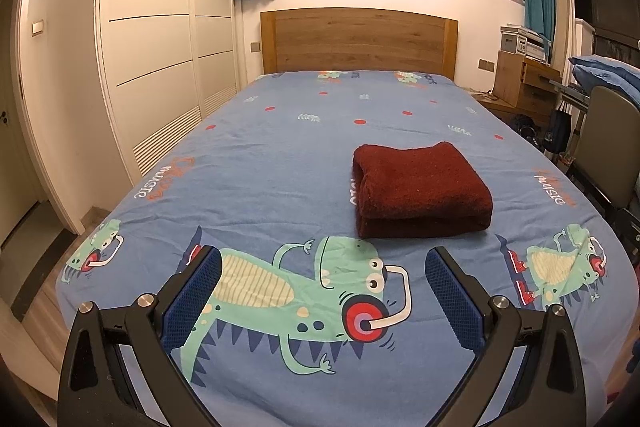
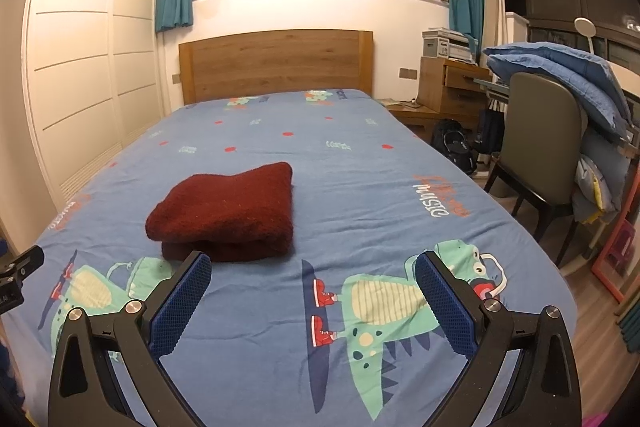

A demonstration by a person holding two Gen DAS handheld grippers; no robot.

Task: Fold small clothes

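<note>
A dark red fuzzy garment [image 1: 420,191] lies folded into a thick rectangle on the blue dinosaur-print bed sheet [image 1: 280,155]. My left gripper [image 1: 324,259] is open and empty, hovering over the sheet just short of the garment and left of it. In the right wrist view the garment [image 2: 228,213] lies ahead and to the left. My right gripper [image 2: 314,263] is open and empty, with its left finger [image 2: 184,299] close to the garment's near edge. Part of the left gripper's body [image 2: 18,275] shows at the left edge.
A wooden headboard [image 1: 358,39] stands at the far end of the bed. White wardrobes [image 1: 152,39] line the left side. A chair [image 2: 540,143] piled with blue bedding [image 2: 560,75], a bedside table [image 2: 452,87] and a bag [image 2: 454,143] stand right of the bed.
</note>
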